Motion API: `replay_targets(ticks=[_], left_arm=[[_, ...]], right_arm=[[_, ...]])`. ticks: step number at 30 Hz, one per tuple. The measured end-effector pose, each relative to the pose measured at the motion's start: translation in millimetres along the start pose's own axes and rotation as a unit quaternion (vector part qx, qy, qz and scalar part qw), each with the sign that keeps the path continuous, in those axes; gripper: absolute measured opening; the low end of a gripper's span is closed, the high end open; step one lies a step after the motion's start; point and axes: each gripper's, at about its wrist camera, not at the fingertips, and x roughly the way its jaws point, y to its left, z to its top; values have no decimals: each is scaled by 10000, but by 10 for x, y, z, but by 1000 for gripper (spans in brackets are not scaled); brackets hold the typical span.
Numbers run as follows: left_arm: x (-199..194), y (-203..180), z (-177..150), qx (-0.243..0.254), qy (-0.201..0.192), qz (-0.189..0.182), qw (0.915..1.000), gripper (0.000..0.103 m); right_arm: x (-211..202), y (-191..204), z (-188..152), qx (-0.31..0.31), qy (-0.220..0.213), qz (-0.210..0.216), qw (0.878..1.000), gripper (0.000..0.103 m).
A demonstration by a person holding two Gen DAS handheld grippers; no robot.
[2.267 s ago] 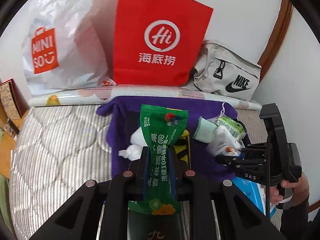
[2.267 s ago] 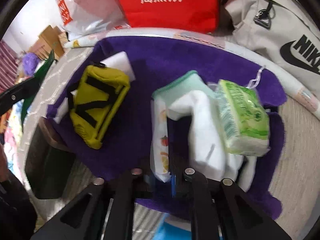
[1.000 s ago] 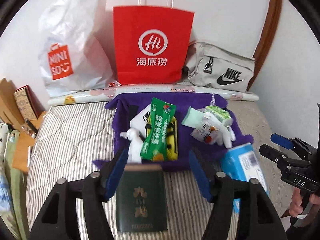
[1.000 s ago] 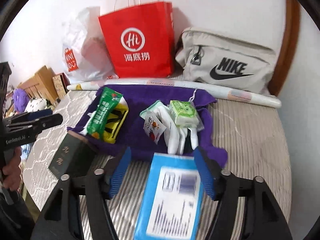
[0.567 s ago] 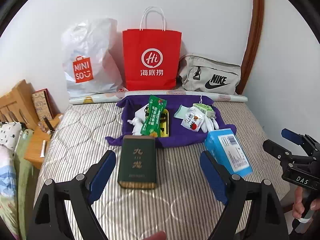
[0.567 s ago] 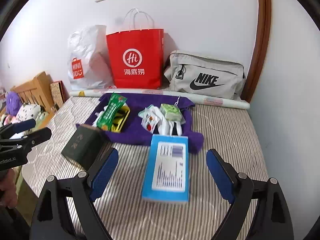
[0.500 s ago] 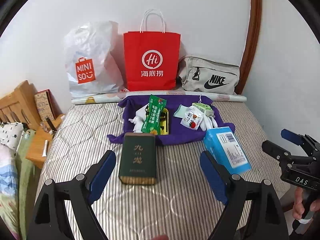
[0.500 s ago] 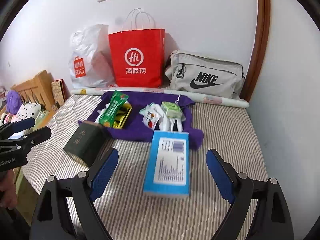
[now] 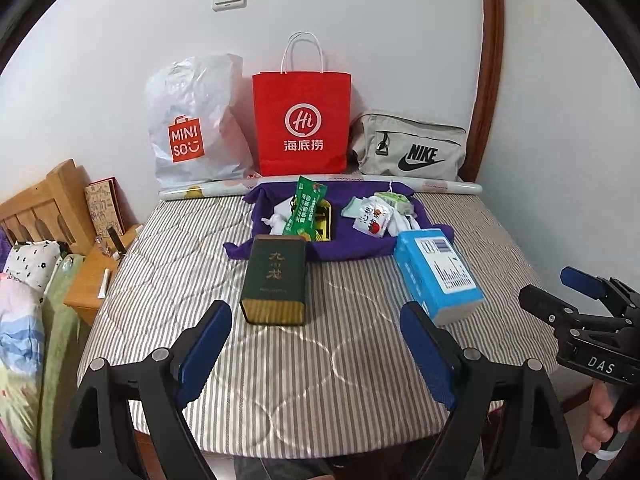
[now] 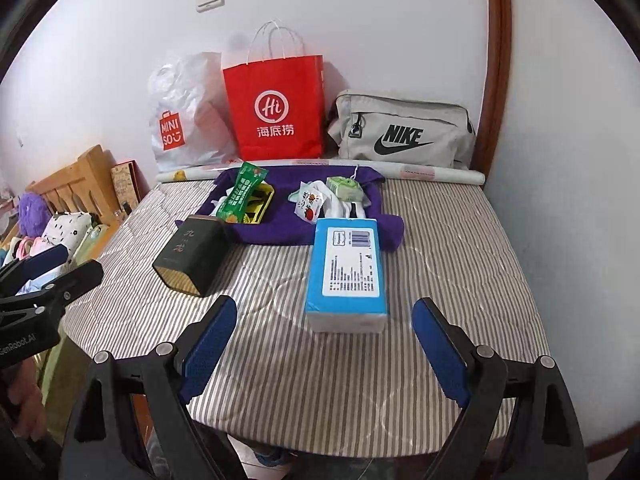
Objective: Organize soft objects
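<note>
A purple cloth (image 9: 352, 246) (image 10: 288, 224) lies at the back of the striped mattress. On it are a green snack packet (image 9: 306, 210) (image 10: 240, 194) over a yellow pouch (image 9: 324, 222), a small fruit-print packet (image 9: 372, 220) (image 10: 308, 202), white socks (image 10: 340, 206) and a green tissue pack (image 9: 394, 200) (image 10: 346, 188). My left gripper (image 9: 316, 348) and right gripper (image 10: 324, 344) are both wide open and empty, held back over the mattress's near edge.
A dark green box (image 9: 276, 284) (image 10: 192, 256) and a blue box (image 9: 438, 272) (image 10: 348, 274) lie in front of the cloth. A Miniso bag (image 9: 192, 128), red paper bag (image 9: 302, 120) and Nike bag (image 9: 412, 148) stand against the wall. A wooden bedside unit (image 9: 60, 208) is at left.
Both grippers let go of their packets on the purple cloth, opened wide and pulled back from it to the near edge of the mattress.
</note>
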Motion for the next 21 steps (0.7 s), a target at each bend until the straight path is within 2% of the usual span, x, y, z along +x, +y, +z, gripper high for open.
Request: replay_targets(ticks=[6,21], left_arm=[[-112,-54,-35,79,-117,50,9999,85],[-204,-82,-74,76,-134,70,9999,85]], right_arm=[[-138,5,-28,28,-137,-14,9999,89],[-182,57,-114,-40,-110,13,9999,89]])
